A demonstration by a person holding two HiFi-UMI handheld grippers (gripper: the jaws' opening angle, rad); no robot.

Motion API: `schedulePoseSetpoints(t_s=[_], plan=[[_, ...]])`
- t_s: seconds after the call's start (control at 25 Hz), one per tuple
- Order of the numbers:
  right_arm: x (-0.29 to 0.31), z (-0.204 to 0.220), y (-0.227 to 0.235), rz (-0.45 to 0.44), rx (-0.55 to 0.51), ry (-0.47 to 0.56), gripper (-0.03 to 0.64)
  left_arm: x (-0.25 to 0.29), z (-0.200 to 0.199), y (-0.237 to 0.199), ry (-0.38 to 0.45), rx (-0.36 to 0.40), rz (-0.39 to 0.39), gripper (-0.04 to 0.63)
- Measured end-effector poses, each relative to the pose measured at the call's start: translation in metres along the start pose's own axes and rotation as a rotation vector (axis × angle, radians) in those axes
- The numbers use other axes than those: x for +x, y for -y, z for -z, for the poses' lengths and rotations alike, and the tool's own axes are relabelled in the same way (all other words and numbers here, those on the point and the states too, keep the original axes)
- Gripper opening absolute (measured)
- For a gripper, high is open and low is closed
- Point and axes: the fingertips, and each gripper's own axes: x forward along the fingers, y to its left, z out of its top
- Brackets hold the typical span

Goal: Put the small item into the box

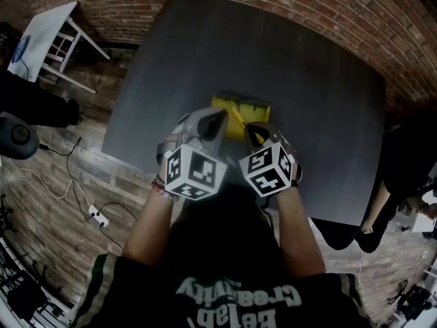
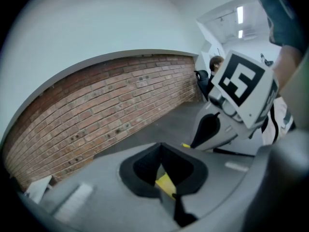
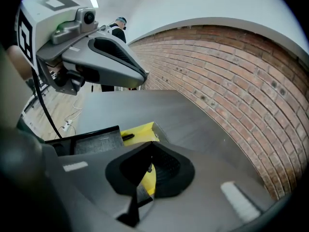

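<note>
A yellow box [image 1: 249,106] lies open on the dark grey table [image 1: 307,80], near its front edge. In the right gripper view a small dark item [image 3: 128,137] rests on the yellow box [image 3: 140,129], next to a grey, black-edged panel [image 3: 91,141]. My left gripper [image 1: 220,115] and right gripper [image 1: 254,132] hang side by side just above the box's near side. The left gripper [image 2: 161,146] has its pads meeting at the tip; yellow [image 2: 165,181] shows through the gap below. The right gripper [image 3: 152,144] is shut likewise. Neither visibly holds anything.
A brick wall [image 1: 328,5] runs behind the table. A white side table [image 1: 41,36] stands at the far left. A person [image 1: 403,176] stands at the right. Cables and a power strip [image 1: 99,217] lie on the wooden floor to the left.
</note>
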Motion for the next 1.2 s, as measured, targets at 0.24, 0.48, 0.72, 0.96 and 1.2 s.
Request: schedulePoseSetpoints(t_s=[0.24, 0.48, 0.72, 0.96, 1.2], plan=[[-0.022, -0.020, 0.003, 0.041, -0.018, 0.047, 0.006, -0.013, -0.011, -0.002, 0.021, 0.018, -0.005, 0.003], [-0.044, -0.034, 0.000, 0.062, -0.040, 0.098, 0.006, -0.028, -0.015, 0.001, 0.037, 0.038, -0.002, 0.003], [-0.071, -0.046, 0.003, 0.111, -0.061, 0.132, 0.006, -0.042, -0.024, 0.003, 0.053, 0.061, 0.003, 0.003], [-0.097, -0.059, -0.003, 0.144, -0.080, 0.178, 0.006, -0.059, -0.030, 0.003, 0.076, 0.071, 0.004, 0.003], [-0.123, -0.071, -0.011, 0.181, -0.085, 0.232, 0.006, -0.077, -0.041, 0.004, 0.109, 0.076, 0.016, 0.003]])
